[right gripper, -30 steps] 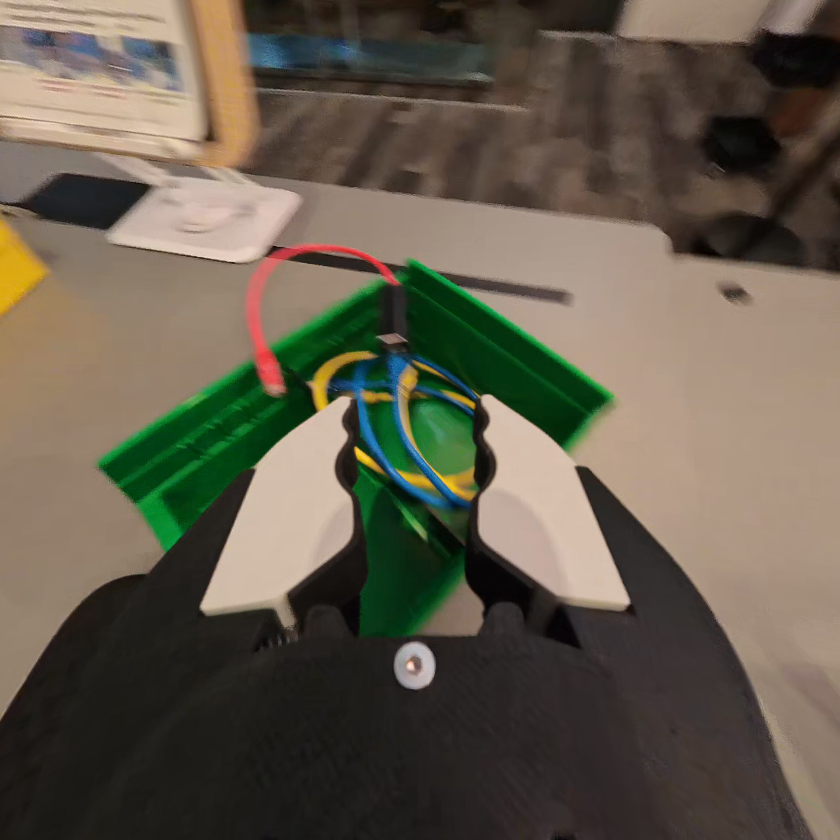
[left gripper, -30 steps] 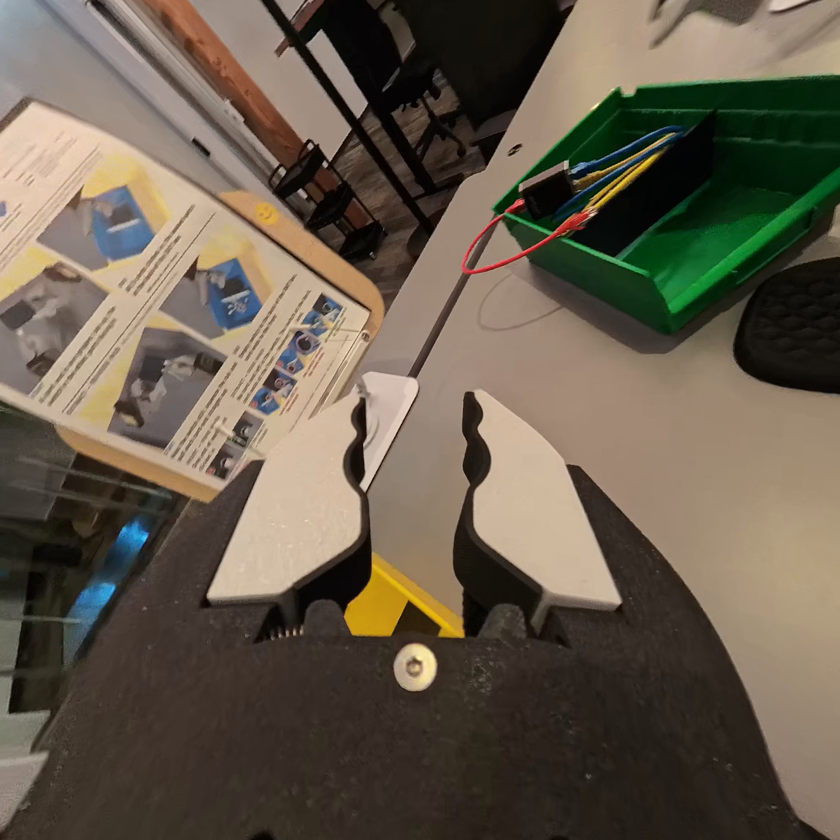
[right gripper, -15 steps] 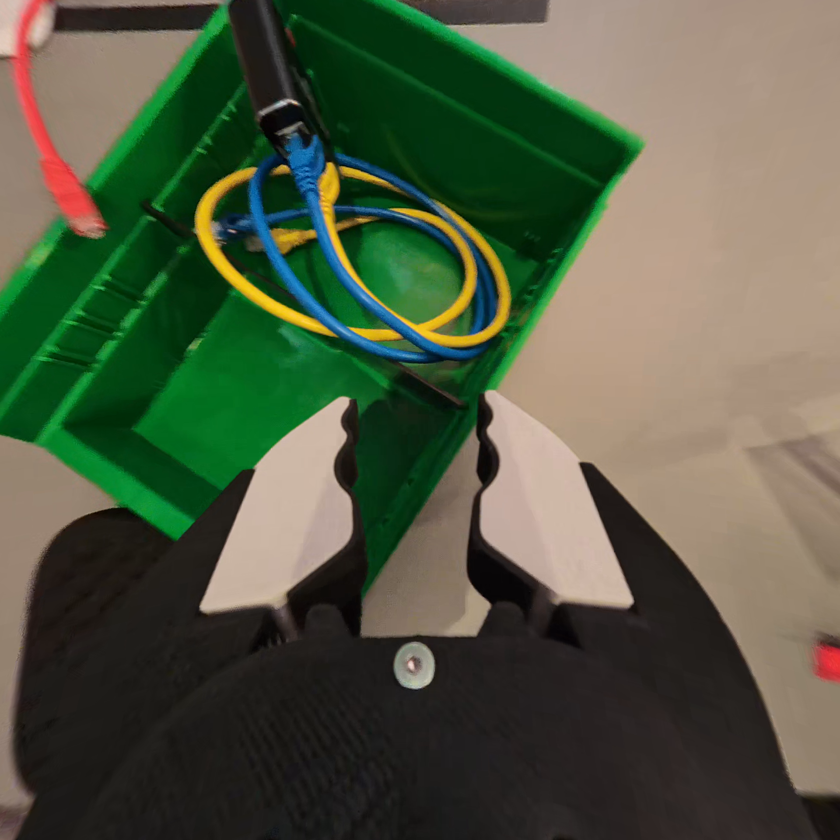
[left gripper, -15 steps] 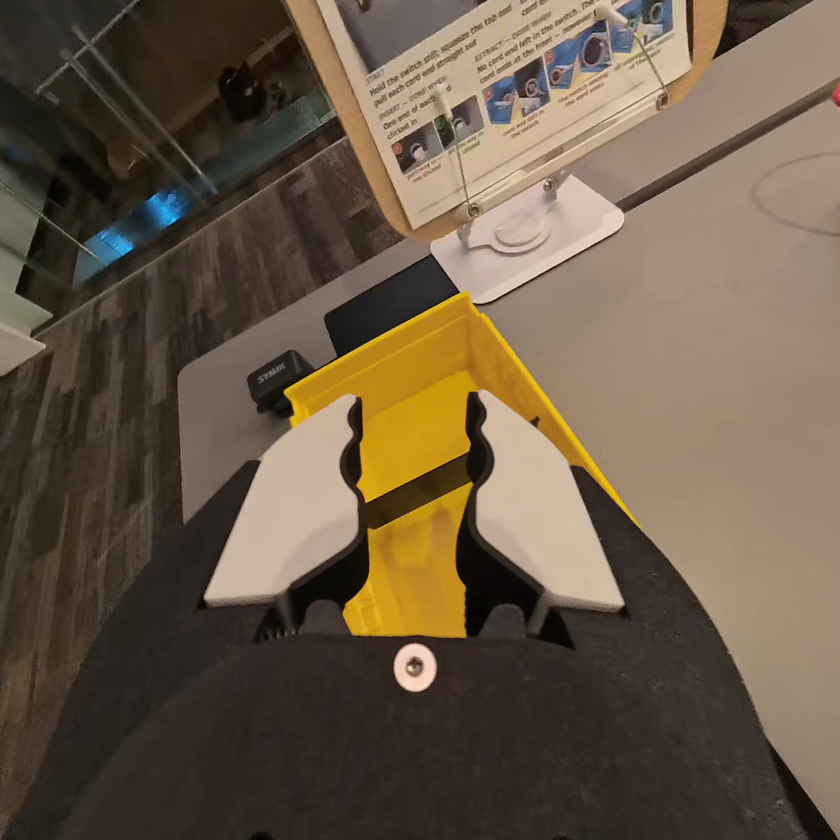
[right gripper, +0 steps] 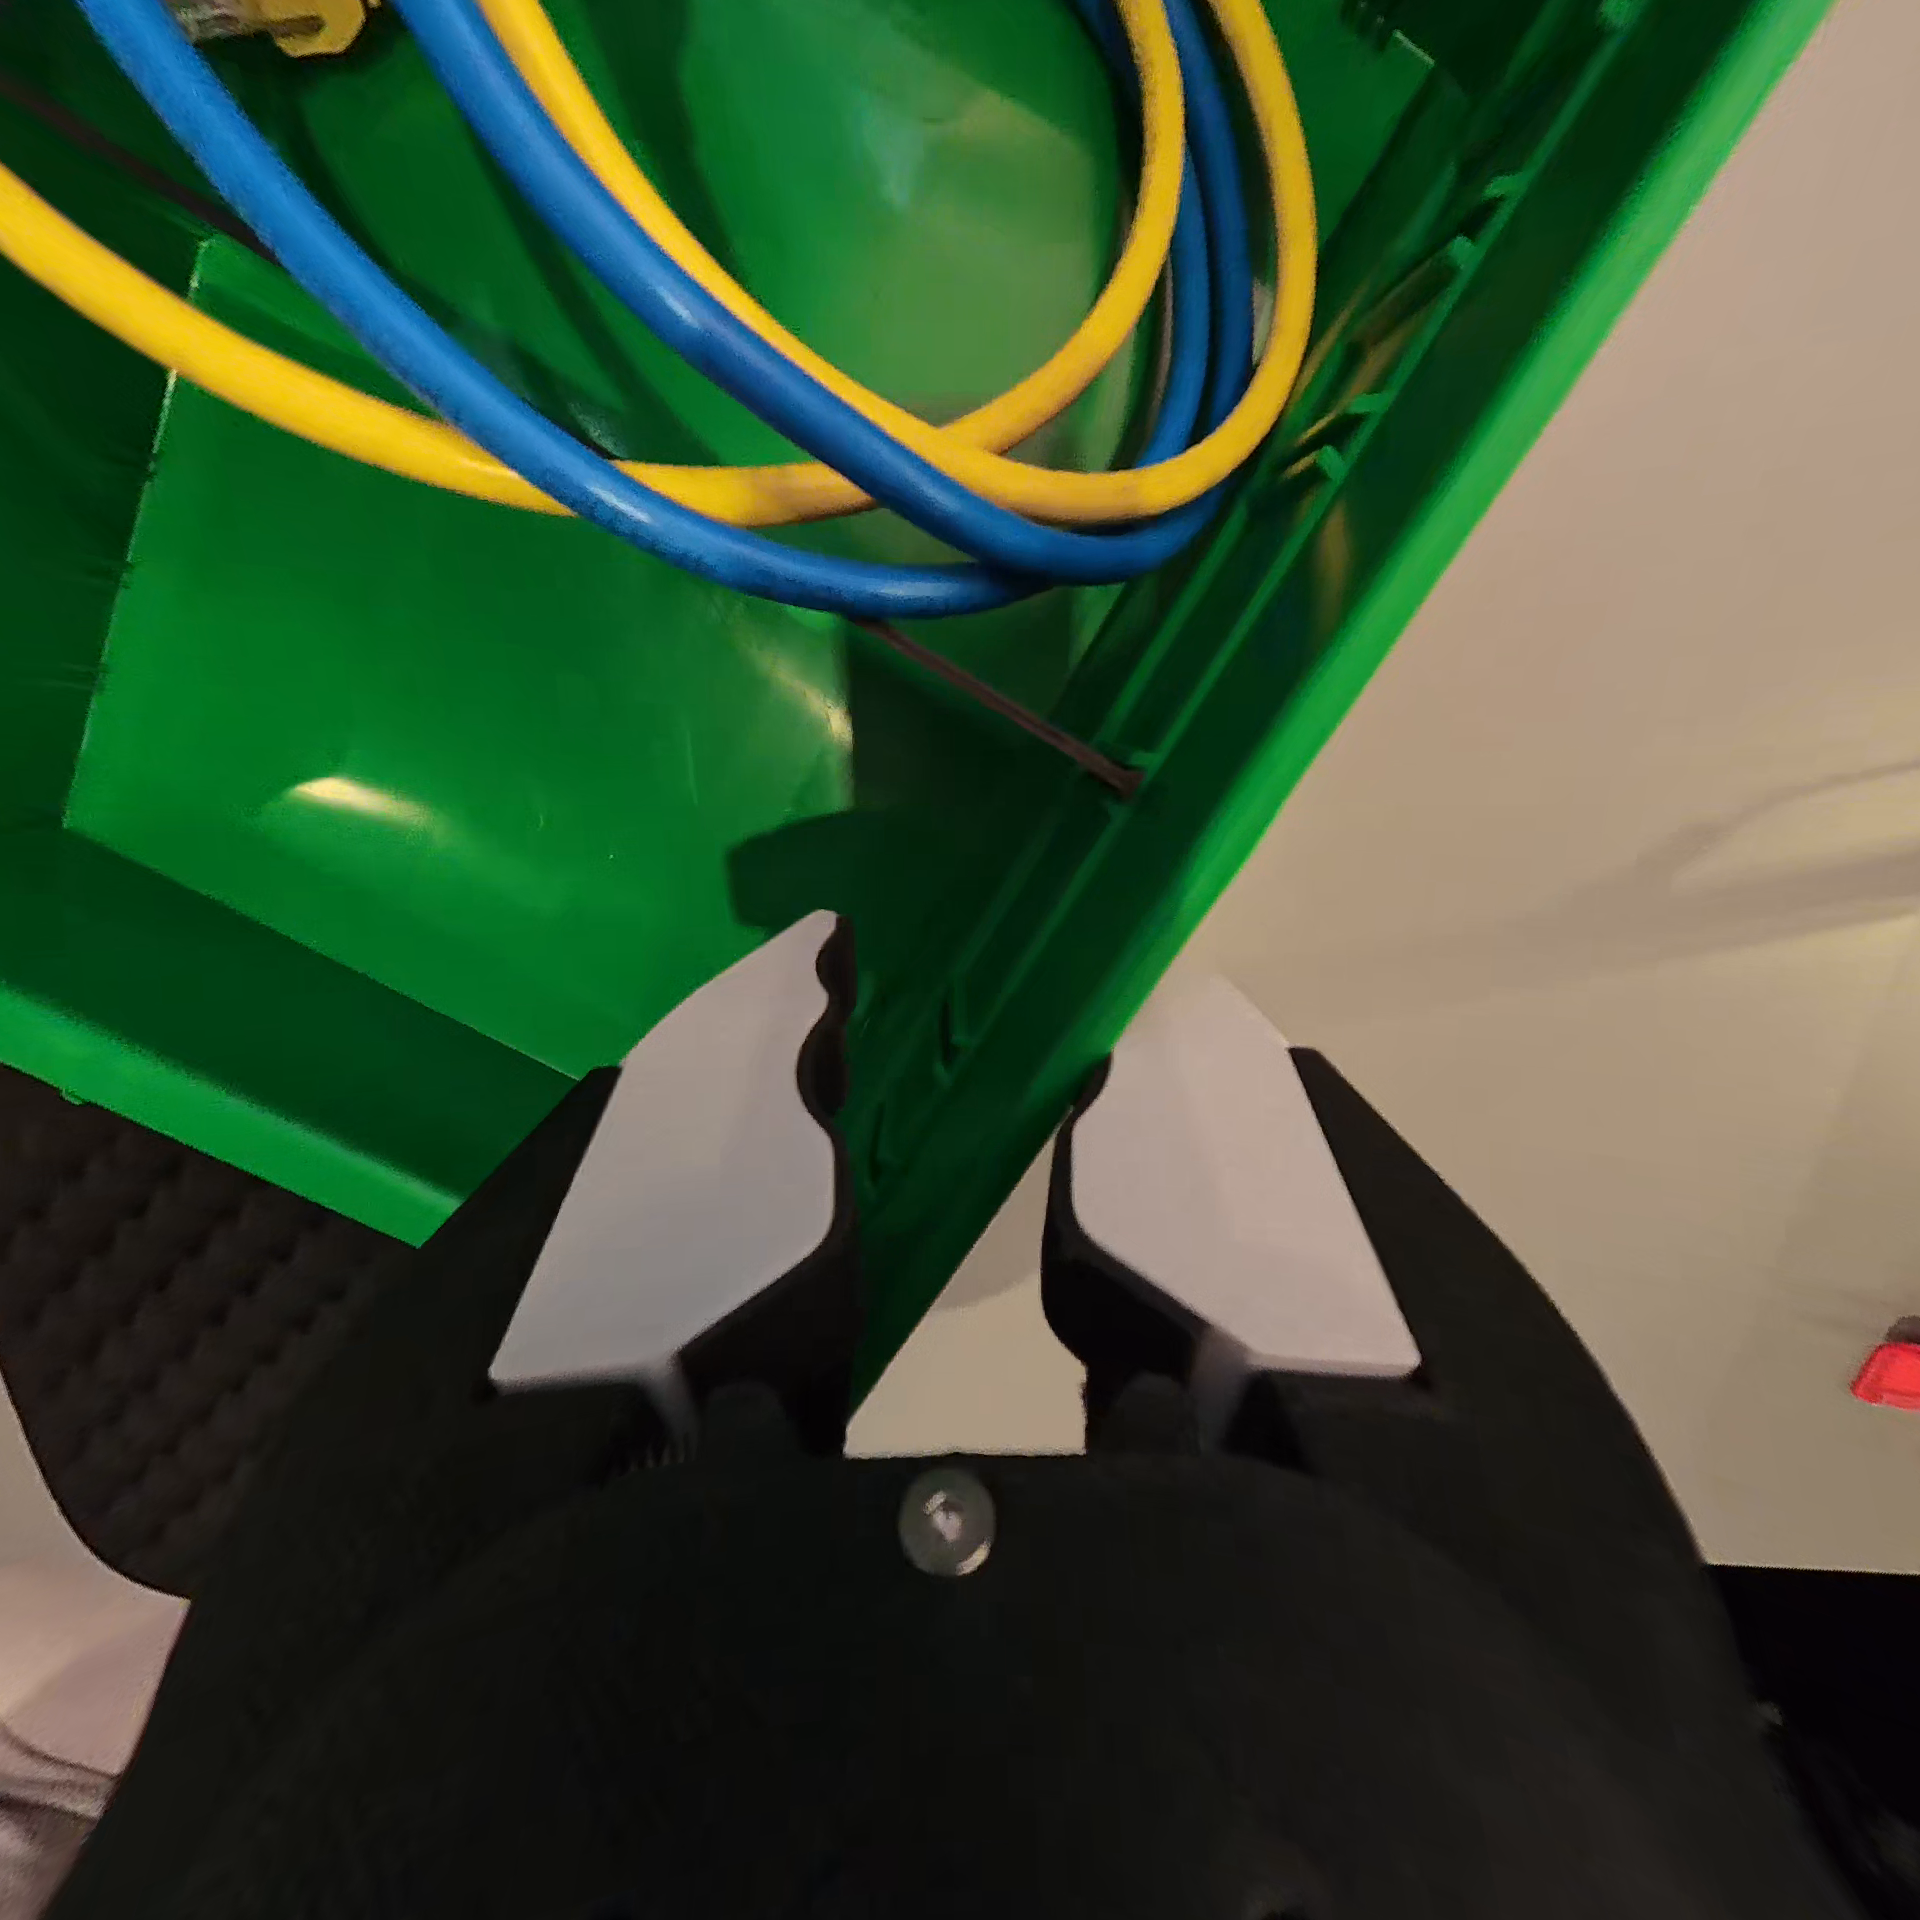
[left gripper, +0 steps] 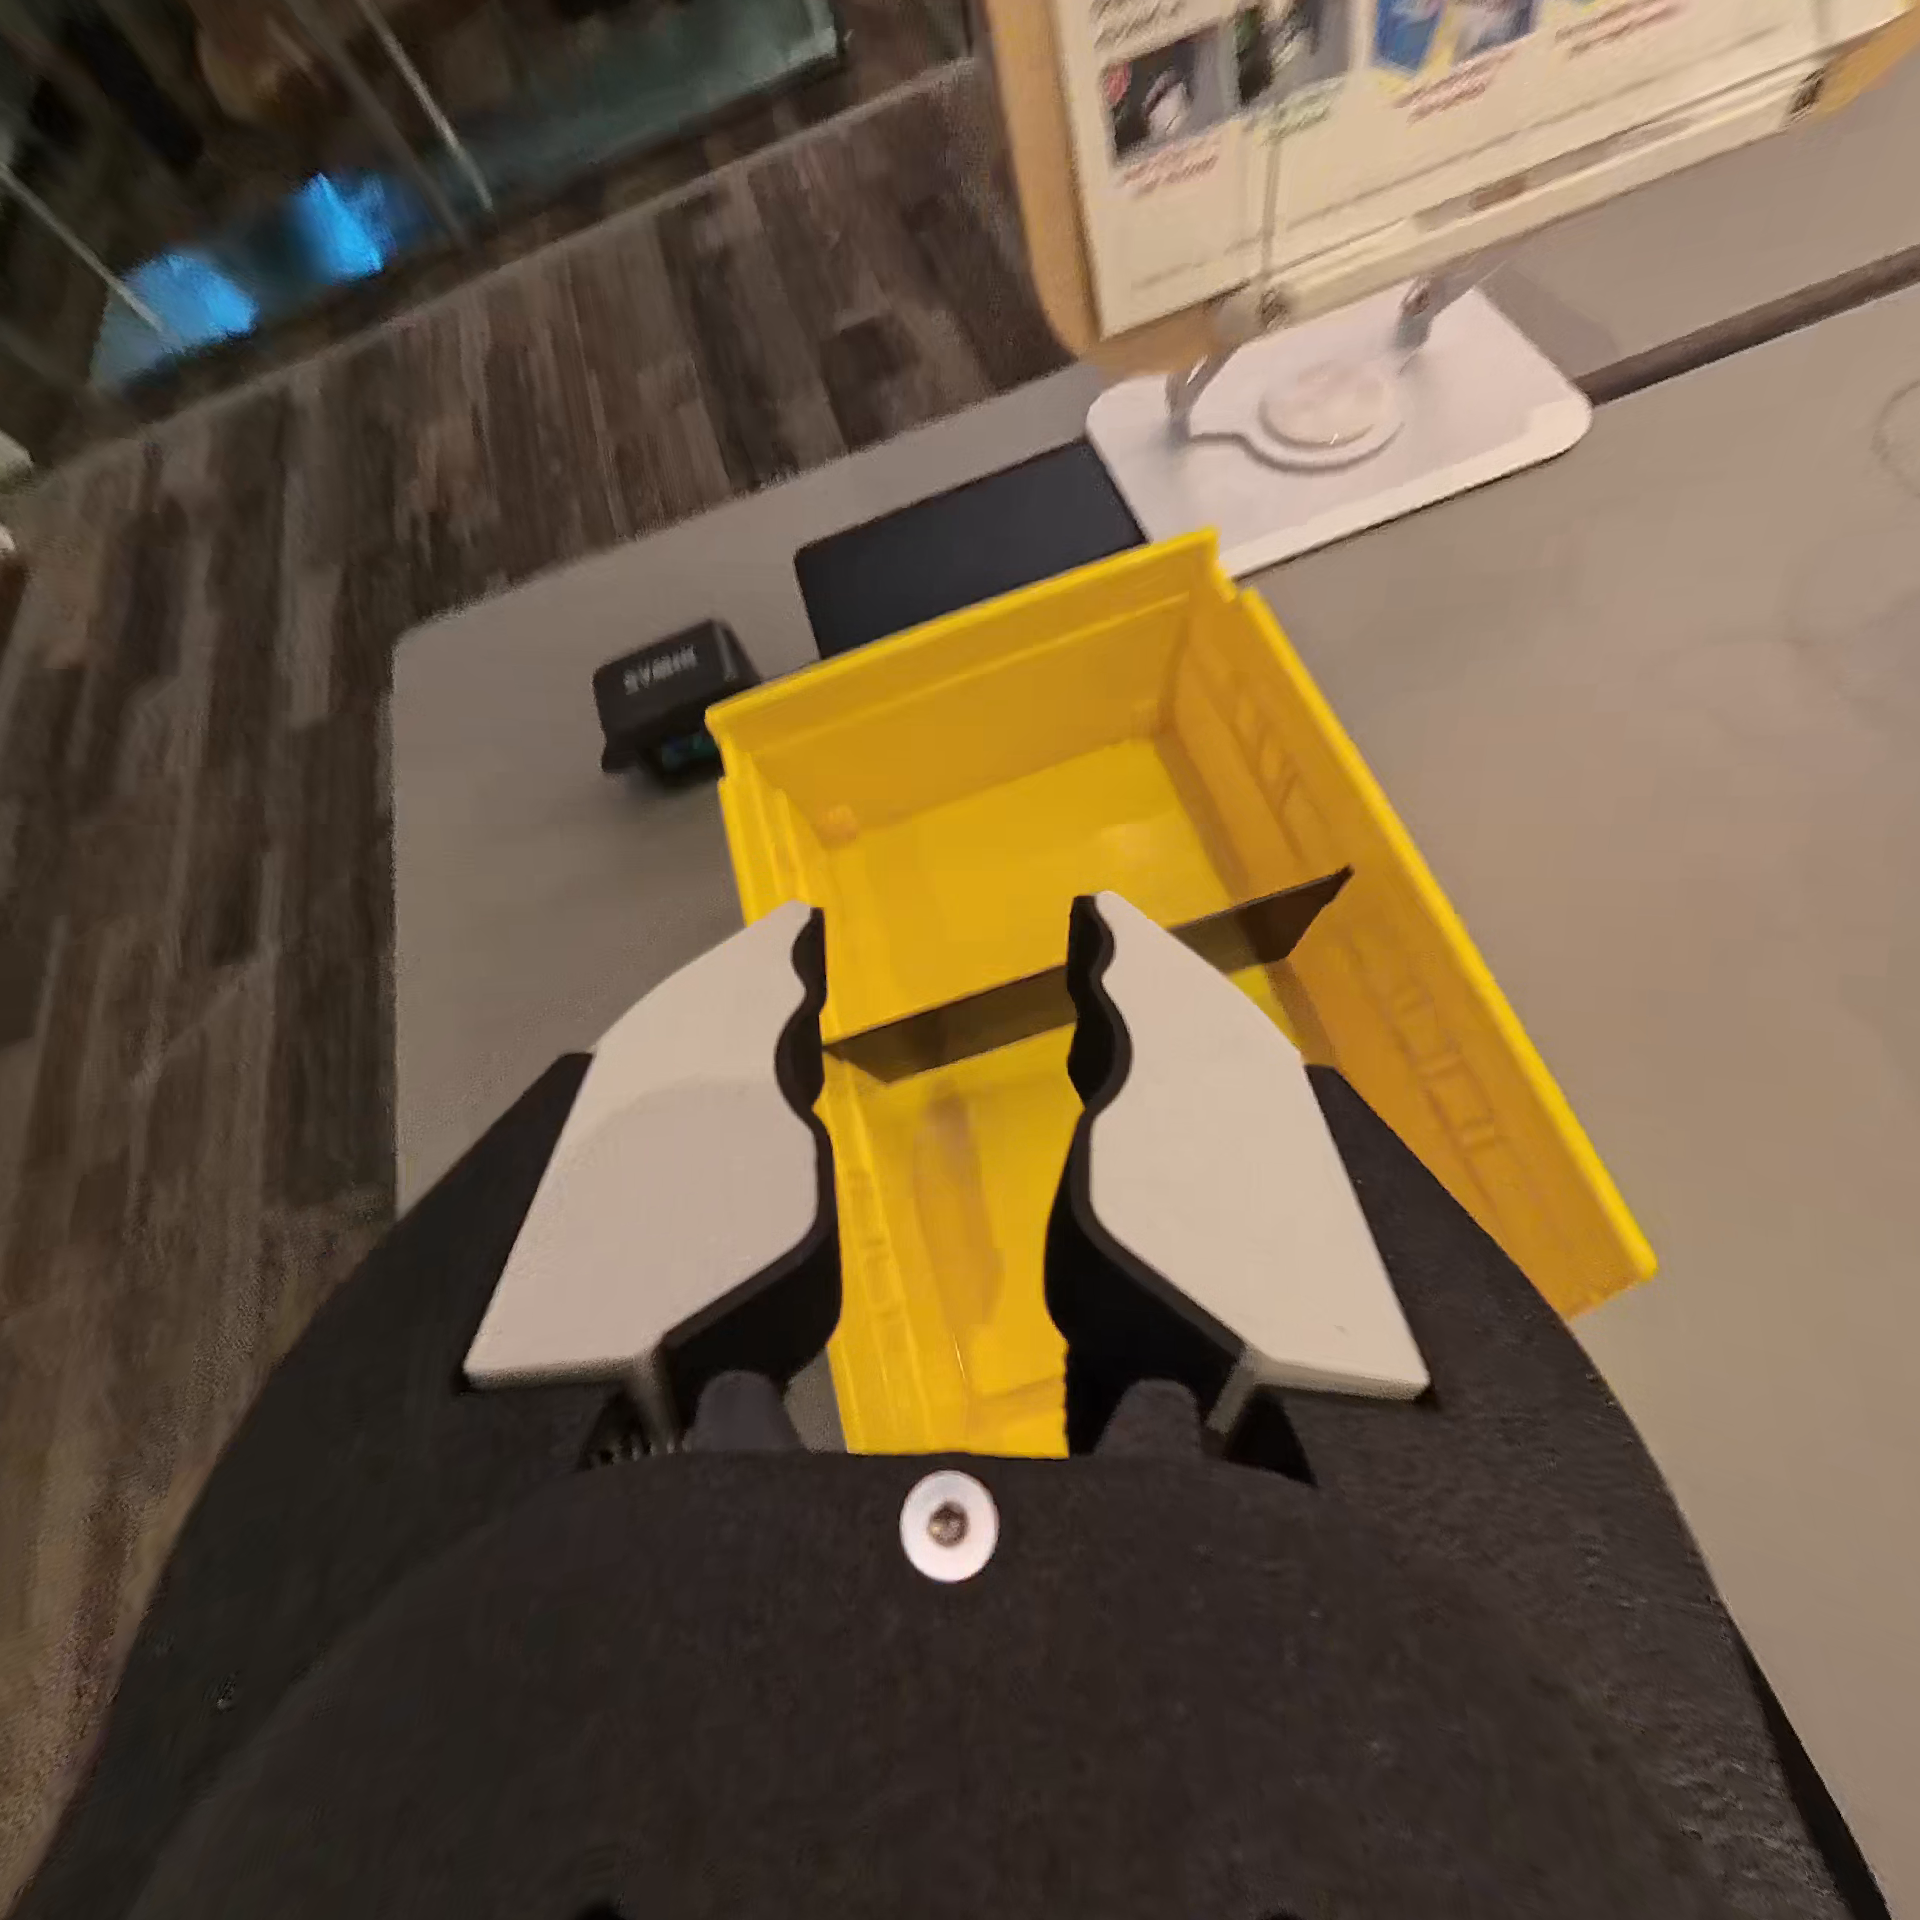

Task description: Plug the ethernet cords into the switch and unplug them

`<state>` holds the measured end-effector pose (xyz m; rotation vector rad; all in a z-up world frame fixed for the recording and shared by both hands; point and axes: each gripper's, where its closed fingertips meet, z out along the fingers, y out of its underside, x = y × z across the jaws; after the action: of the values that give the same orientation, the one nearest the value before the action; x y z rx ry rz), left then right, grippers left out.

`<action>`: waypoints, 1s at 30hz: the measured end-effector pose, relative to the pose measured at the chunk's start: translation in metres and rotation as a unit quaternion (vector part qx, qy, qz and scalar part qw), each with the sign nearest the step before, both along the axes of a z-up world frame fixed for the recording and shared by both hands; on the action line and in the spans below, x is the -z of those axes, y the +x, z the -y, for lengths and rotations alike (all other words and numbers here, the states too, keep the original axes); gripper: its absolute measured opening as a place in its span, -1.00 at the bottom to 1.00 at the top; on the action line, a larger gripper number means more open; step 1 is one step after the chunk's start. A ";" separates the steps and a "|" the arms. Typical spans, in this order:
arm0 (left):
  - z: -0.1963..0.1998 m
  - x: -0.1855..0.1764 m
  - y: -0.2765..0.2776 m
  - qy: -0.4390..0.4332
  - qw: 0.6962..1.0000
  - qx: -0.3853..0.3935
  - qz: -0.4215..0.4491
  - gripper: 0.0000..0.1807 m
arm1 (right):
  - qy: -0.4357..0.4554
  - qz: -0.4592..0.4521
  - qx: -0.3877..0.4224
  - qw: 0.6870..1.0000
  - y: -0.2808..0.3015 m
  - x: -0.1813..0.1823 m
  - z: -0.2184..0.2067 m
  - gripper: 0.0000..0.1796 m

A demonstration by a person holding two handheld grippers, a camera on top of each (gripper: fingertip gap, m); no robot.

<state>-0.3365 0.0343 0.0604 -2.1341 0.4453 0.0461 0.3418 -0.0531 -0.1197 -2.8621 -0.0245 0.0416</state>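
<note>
In the right wrist view, blue ethernet cords and yellow ethernet cords lie coiled in the far compartment of a green bin. A yellow plug shows at the top edge. The switch is out of view. My right gripper is open and straddles the bin's right wall, with the left finger inside and the right finger outside. My left gripper is open and empty, and hovers over an empty yellow bin that has a black divider.
A small black device and a flat black pad lie behind the yellow bin. An instruction board on a white stand is at the back right. A black textured mat lies beside the green bin. A red object is at the right edge. The gap from one gripper's tips to the other's is roughly 70 cm.
My right gripper has dropped close to the green bin and its right wall is now between the jaws. My left gripper swung from the green bin's side to over the yellow bin.
</note>
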 end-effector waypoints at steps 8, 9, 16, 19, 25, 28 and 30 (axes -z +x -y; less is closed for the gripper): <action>-0.002 0.039 -0.057 -0.084 0.988 -0.091 0.092 -0.42 | -0.036 -0.008 -0.041 0.998 -0.027 0.000 -0.020 -0.69; -0.003 0.036 -0.057 -0.079 0.987 -0.094 0.103 -0.43 | -0.035 -0.019 -0.048 0.998 -0.036 -0.001 -0.025 -0.71; 0.001 0.046 -0.058 -0.106 0.986 -0.104 0.074 -0.44 | -0.047 -0.095 -0.075 0.992 -0.096 0.003 -0.056 -0.77; 0.003 0.060 -0.070 -0.137 0.980 -0.128 0.067 -0.45 | -0.051 -0.105 -0.096 0.989 -0.105 0.003 -0.057 -0.78; 0.019 0.091 -0.086 -0.206 0.964 -0.150 0.072 -0.47 | -0.073 -0.189 -0.070 0.977 -0.112 0.001 -0.049 -0.74; 0.021 0.102 -0.085 -0.224 0.960 -0.148 0.083 -0.38 | -0.074 -0.196 -0.069 0.975 -0.113 0.001 -0.049 -0.74; 0.021 0.105 -0.082 -0.231 0.957 -0.150 0.092 -0.37 | -0.078 -0.182 -0.071 0.978 -0.112 0.002 -0.048 -0.76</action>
<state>-0.4182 0.0130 -0.0449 -2.6220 0.0137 -0.0937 0.2298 -0.0048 -0.1216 -2.9549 -0.1578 0.6203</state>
